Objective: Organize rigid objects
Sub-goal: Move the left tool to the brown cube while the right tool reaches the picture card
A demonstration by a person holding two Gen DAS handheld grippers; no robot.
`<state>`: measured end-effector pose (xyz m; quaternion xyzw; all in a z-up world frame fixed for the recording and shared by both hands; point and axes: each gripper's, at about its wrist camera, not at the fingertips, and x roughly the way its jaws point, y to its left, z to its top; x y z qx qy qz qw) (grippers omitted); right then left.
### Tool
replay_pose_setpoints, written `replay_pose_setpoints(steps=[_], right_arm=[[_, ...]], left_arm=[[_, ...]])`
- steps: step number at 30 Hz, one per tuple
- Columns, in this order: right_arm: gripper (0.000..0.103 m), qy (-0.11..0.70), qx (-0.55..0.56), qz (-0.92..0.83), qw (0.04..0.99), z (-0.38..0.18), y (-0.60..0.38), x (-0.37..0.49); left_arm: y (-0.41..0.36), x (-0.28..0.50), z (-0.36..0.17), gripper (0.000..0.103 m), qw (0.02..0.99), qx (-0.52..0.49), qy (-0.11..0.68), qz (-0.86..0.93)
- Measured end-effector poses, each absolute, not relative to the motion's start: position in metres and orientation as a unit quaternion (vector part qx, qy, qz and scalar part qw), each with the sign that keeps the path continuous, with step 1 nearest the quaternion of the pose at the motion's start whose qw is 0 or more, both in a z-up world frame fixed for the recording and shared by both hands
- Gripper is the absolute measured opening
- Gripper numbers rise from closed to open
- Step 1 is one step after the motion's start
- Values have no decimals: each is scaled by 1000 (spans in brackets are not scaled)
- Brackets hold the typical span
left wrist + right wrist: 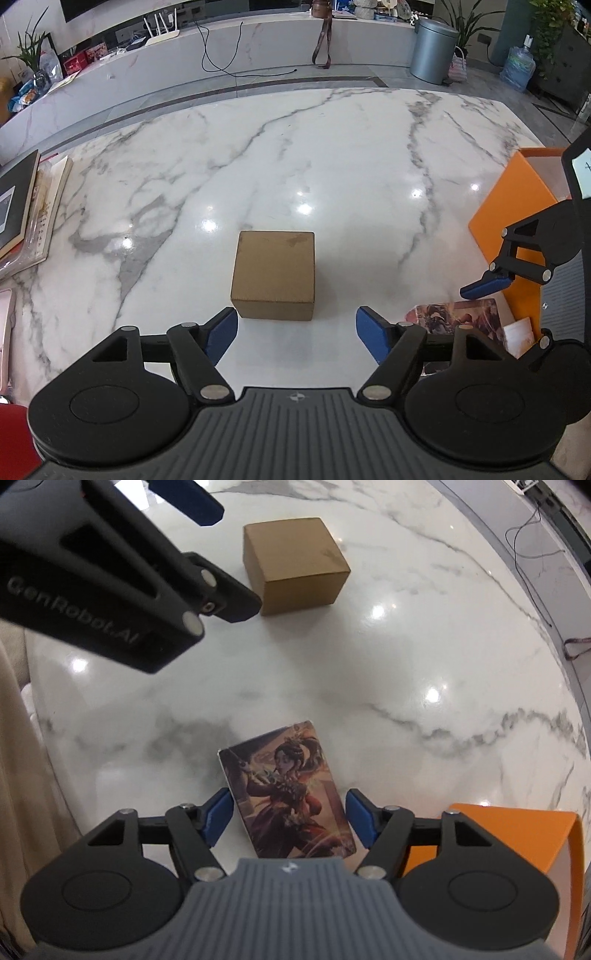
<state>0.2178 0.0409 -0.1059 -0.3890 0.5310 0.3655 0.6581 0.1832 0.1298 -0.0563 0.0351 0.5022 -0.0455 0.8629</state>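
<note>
While the left gripper (296,334) hangs wide open and empty just short of the plain brown cardboard box (275,275), that box stands alone on the white grey-veined marble table (332,147). The right gripper (288,818), also spread wide, straddles the near part of a flat illustrated rectangular box (286,790) lying on the table; whether its pads touch it I cannot tell. An orange open-topped container (517,834) sits just right of it.

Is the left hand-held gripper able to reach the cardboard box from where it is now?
Probably yes. The left hand-held gripper is open and faces the cardboard box directly; only bare marble table lies between them. The box looks narrower than the open jaws, and the right hand-held gripper stays off to the side.
</note>
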Motion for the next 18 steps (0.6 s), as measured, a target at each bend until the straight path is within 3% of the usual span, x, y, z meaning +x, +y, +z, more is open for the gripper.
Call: replay_pose_setpoints(steps=[10, 18], right_arm=[[61, 557, -335, 343, 678, -113, 42, 244], [65, 569, -323, 342, 674, -113, 36, 252]], left_arm=[[135, 198, -71, 88, 857, 30, 512, -44], [136, 214, -81, 89, 861, 27, 505, -43]])
